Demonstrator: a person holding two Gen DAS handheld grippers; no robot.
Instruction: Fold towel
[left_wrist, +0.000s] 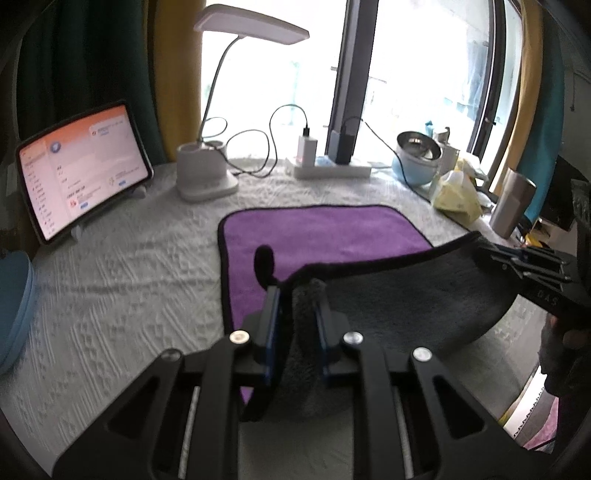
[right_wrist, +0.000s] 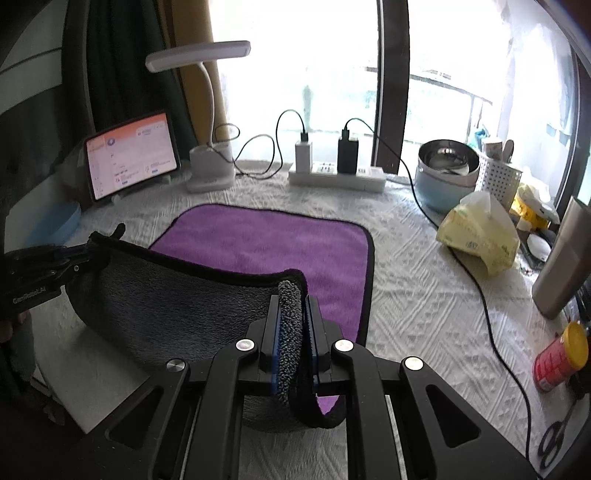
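A towel, purple on one face (left_wrist: 325, 230) and grey on the other (left_wrist: 406, 295), with a black hem, lies on the white table cover. Its far half lies flat, purple side up (right_wrist: 266, 243). Its near edge is lifted, showing the grey underside (right_wrist: 166, 302). My left gripper (left_wrist: 297, 295) is shut on the near left corner. My right gripper (right_wrist: 291, 299) is shut on the near right corner. Each gripper shows in the other's view, the right one (left_wrist: 524, 266) and the left one (right_wrist: 55, 262), with the lifted edge hanging between them.
At the back stand a tablet (left_wrist: 81, 166), a desk lamp (left_wrist: 207, 173), a power strip with chargers (right_wrist: 336, 173) and a bowl (right_wrist: 447, 173). A yellow tissue pack (right_wrist: 480, 232), a steel tumbler (right_wrist: 565, 266), a red can (right_wrist: 561, 354) and scissors (right_wrist: 554, 439) are at the right. A cable (right_wrist: 491, 317) crosses the cover.
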